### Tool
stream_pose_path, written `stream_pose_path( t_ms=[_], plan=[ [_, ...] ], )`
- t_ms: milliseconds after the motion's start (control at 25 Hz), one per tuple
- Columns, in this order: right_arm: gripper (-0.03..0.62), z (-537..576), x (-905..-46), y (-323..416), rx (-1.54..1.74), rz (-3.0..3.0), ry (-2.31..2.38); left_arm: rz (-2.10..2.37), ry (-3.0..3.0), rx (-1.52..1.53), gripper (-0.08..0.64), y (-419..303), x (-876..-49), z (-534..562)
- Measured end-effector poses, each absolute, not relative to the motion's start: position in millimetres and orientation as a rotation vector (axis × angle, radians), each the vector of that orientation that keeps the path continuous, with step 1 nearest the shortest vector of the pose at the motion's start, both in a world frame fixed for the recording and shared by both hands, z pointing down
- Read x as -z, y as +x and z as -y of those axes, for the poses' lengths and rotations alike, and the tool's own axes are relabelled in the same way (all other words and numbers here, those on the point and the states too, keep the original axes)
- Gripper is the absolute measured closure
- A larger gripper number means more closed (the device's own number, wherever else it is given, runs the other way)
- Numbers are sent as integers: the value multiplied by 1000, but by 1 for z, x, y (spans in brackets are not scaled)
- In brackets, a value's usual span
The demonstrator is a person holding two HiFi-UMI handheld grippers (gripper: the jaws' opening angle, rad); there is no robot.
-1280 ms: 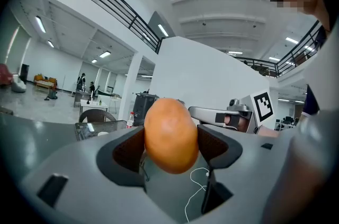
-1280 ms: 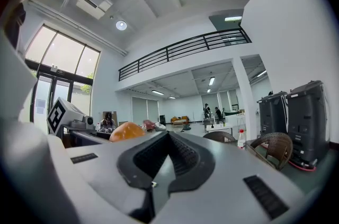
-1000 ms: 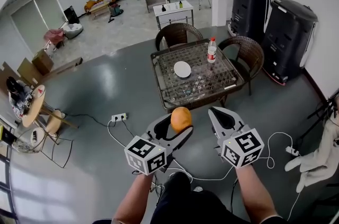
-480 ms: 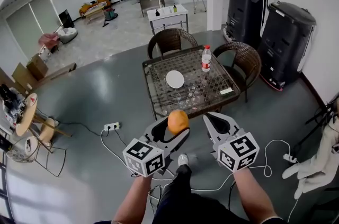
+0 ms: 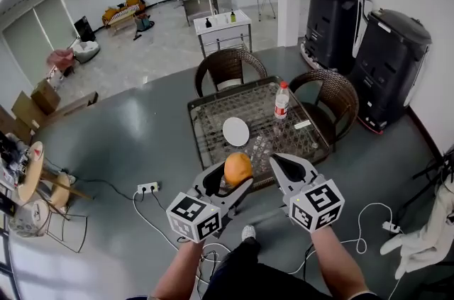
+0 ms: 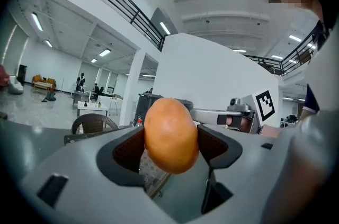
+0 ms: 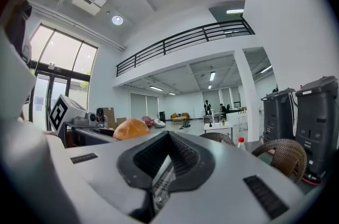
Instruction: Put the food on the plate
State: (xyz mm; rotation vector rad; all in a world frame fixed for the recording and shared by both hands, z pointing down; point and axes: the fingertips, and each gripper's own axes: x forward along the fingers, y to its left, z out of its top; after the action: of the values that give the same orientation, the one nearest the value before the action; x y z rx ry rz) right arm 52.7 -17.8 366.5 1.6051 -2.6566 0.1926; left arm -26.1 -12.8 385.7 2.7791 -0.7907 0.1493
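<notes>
Head view: orange [image 5: 237, 167] in left gripper [image 5: 233, 178]

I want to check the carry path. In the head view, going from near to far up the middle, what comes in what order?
orange fruit → white plate → wicker chair → white side table

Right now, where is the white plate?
In the head view the white plate lies on the glass table, left of the water bottle and ahead of the orange food held in the left gripper.
</notes>
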Motion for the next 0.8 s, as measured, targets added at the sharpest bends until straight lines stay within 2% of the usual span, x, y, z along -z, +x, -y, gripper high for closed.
stream_pose_path(
  t_ms=[400, 800],
  plan=[
    [588, 142, -364, 59, -197, 2680, 1605, 803, 2785, -192, 239, -24, -383, 127],
    [588, 208, -361, 70, -208, 2732, 1590, 878, 2769, -181, 239, -19, -380, 177]
  ],
)
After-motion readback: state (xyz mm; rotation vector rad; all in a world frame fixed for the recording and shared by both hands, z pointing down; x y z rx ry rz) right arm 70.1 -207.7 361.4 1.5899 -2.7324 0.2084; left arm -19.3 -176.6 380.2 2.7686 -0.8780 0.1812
